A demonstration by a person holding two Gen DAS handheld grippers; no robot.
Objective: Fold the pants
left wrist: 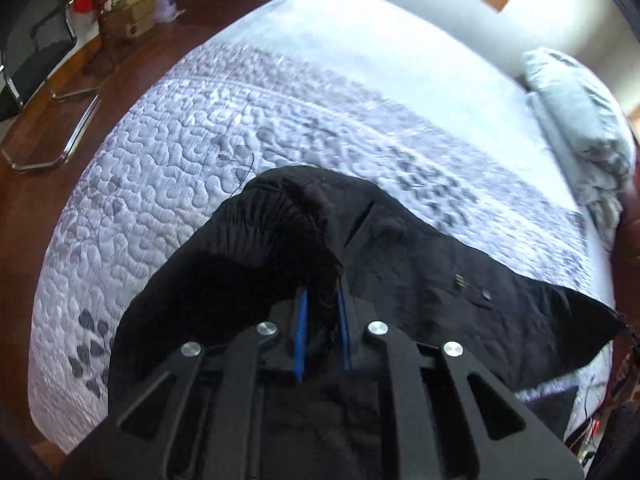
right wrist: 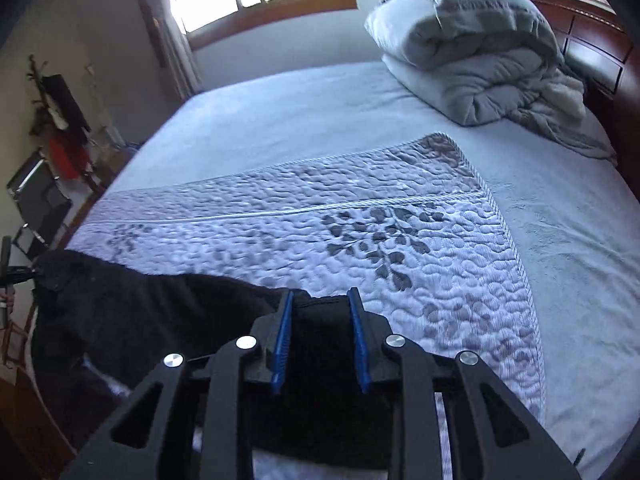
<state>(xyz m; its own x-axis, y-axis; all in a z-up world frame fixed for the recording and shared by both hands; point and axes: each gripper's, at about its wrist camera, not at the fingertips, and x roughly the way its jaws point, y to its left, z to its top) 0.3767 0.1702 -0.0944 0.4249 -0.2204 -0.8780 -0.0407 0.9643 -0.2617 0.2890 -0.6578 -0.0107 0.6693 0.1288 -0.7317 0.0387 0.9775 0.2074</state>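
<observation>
Black pants (left wrist: pixel 400 264) hang stretched above a quilted white bedspread (left wrist: pixel 160 152) on the bed. My left gripper (left wrist: pixel 322 292) is shut on a bunched part of the pants, with fabric between its blue pads. The pants run to the right, where their far corner is lifted. In the right wrist view my right gripper (right wrist: pixel 320 294) is shut on the other end of the pants (right wrist: pixel 152 308), with black fabric between its blue fingers (right wrist: pixel 282 332). The fabric spans left towards the other gripper.
A quilted bedspread (right wrist: pixel 360 248) with a grey leaf pattern covers the near half of the bed. A rolled grey duvet (right wrist: pixel 472 48) lies at the headboard end. A chair (left wrist: pixel 36 52) and boxes stand on the wooden floor to the left.
</observation>
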